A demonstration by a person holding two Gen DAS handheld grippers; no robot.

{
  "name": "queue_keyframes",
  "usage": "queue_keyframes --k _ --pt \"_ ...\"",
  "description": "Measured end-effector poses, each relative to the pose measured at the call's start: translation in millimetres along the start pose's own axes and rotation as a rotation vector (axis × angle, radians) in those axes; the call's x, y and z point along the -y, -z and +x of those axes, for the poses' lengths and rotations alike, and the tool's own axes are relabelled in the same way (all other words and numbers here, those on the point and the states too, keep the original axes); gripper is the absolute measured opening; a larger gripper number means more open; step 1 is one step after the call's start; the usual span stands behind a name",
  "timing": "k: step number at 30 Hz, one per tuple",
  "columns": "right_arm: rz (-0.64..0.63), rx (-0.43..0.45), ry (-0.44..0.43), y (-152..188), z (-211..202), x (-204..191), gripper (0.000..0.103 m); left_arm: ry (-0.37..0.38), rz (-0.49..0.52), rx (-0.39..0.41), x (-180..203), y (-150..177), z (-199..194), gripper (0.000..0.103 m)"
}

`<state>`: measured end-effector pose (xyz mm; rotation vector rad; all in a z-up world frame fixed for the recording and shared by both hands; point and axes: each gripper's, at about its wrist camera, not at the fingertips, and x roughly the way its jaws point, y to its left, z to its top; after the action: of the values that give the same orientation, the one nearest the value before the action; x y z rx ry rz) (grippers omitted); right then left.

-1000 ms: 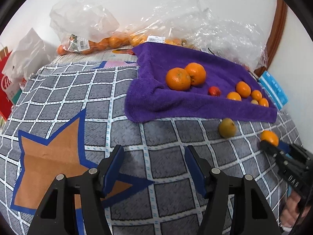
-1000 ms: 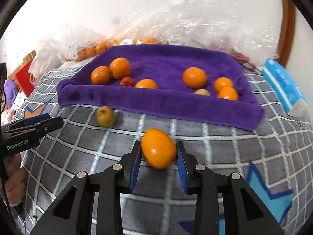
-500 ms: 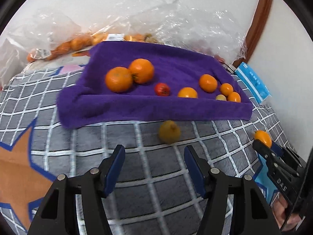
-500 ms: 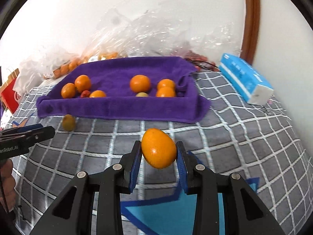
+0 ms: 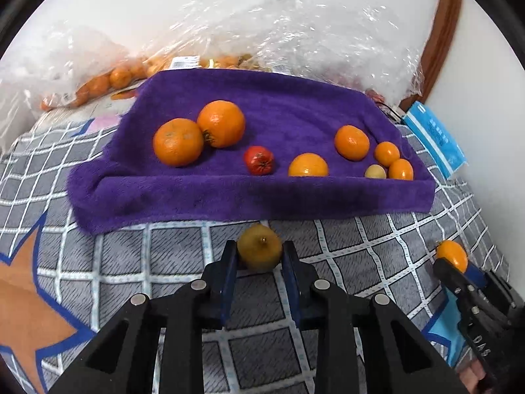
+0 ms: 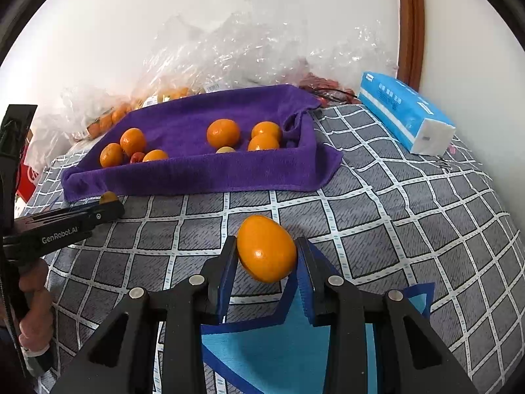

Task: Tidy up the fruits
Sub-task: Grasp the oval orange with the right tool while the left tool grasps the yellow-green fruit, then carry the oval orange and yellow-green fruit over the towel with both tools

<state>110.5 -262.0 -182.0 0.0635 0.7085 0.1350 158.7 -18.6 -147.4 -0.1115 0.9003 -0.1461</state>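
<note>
Fruits lie in two places: most sit on the purple towel (image 5: 282,115), while two are out on the grid-patterned bed cover (image 5: 137,256) in front of it. On the towel are two large oranges (image 5: 221,123) touching each other, a small red tomato-like fruit (image 5: 259,160), and several smaller mandarins (image 5: 351,142) clustered toward the right end.

The left gripper (image 5: 259,257) is narrowed around a small yellow-green fruit (image 5: 260,251) that rests on the cover just beside the towel's folded front edge; its fingers appear to touch both flanks. The right gripper (image 6: 266,254) holds an egg-shaped orange fruit (image 6: 266,252) clamped across its short axis, apparently lifted clear of the cover.

Both fruits look light, firm-skinned and smooth, so they would probably roll or squirt out under an off-centre squeeze. Gripping across the widest part seems best, with pressure gentle enough not to bruise. The soft cover and raised towel edge may let released fruit roll.
</note>
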Motion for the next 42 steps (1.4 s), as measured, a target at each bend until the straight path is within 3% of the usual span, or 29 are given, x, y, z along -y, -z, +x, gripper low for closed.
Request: queue_keyframes --k 3,8,20,42 --pt "-0.045 0.001 0.015 0 -6 -10 0.035 -0.007 0.006 0.011 -3 0 -16 0.026" --pt "-0.049 0.004 -0.034 -10 -21 -26 0.035 0.016 -0.016 0.026 -16 -3 -42 0.026" --pt "-0.033 0.062 -0.068 -62 -46 -60 0.035 0.006 -0.112 0.081 -50 -24 -86 0.026" --pt "0.018 0.03 -0.078 -108 -33 -52 0.035 0.026 -0.124 0.095 -46 -68 -79 0.026"
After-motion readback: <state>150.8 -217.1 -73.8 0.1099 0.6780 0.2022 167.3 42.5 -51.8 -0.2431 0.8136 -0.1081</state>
